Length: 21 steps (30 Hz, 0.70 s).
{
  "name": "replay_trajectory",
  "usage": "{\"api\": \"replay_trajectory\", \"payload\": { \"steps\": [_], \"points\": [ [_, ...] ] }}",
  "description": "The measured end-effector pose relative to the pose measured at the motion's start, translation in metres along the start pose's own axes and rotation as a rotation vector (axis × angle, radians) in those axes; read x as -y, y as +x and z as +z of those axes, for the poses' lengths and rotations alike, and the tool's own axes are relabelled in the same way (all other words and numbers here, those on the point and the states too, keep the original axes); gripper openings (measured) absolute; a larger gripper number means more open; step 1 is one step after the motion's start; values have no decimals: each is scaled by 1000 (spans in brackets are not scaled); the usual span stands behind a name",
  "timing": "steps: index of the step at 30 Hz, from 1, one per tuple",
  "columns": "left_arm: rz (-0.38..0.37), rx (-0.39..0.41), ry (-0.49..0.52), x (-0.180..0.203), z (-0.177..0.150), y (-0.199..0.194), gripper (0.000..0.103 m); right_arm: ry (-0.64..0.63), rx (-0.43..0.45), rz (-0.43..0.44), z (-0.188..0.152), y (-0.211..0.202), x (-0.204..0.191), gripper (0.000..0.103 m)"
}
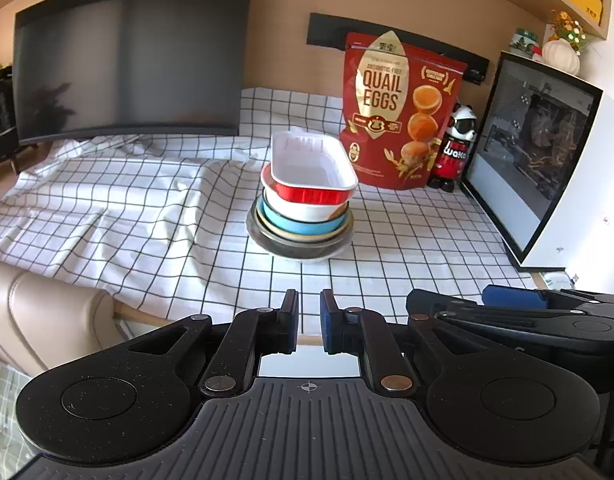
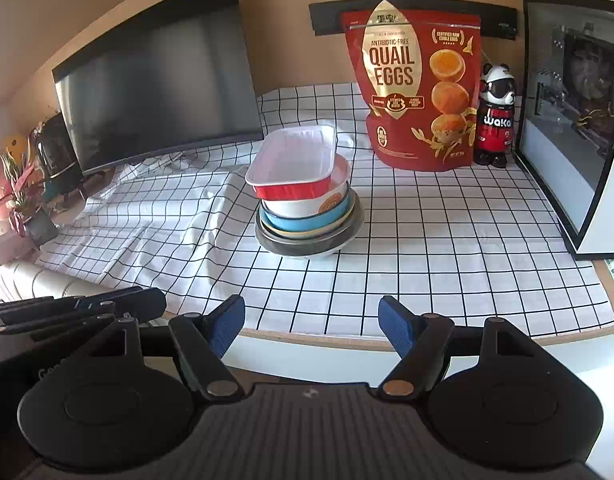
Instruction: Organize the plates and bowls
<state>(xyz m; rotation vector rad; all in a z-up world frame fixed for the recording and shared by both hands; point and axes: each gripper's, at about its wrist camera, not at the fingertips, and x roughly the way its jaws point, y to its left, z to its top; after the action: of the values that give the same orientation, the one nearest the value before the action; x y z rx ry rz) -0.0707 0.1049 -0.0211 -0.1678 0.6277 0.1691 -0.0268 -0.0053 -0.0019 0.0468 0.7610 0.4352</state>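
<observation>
In the middle of the checked cloth stands one stack. From the top it holds a red foil tray (image 1: pixel 313 168) with a white inside, a white bowl (image 1: pixel 307 210), a blue bowl (image 1: pixel 303 226) and a grey plate (image 1: pixel 299 246). The right wrist view shows the same tray (image 2: pixel 293 160) and grey plate (image 2: pixel 311 242). My left gripper (image 1: pixel 309 312) hovers over the table's front edge, well short of the stack, shut with nothing between its pads. My right gripper (image 2: pixel 311 320) is beside it on the right, open and empty, also short of the stack.
A dark monitor (image 1: pixel 127 68) stands at the back left. A red quail-egg bag (image 1: pixel 399 112) and a panda bottle (image 1: pixel 457 148) stand behind the stack, and a glass-sided computer case (image 1: pixel 539 152) is on the right. The cloth (image 1: pixel 127 208) is wrinkled at the left. A beige chair (image 1: pixel 47 312) sits below the table edge.
</observation>
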Motion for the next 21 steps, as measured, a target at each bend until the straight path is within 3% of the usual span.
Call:
{"api": "replay_trajectory", "payload": {
  "steps": [21],
  "points": [
    [2,-4,-13,-2,0,0,13,-10,-12,-5,2,2,-4,74]
  ]
}}
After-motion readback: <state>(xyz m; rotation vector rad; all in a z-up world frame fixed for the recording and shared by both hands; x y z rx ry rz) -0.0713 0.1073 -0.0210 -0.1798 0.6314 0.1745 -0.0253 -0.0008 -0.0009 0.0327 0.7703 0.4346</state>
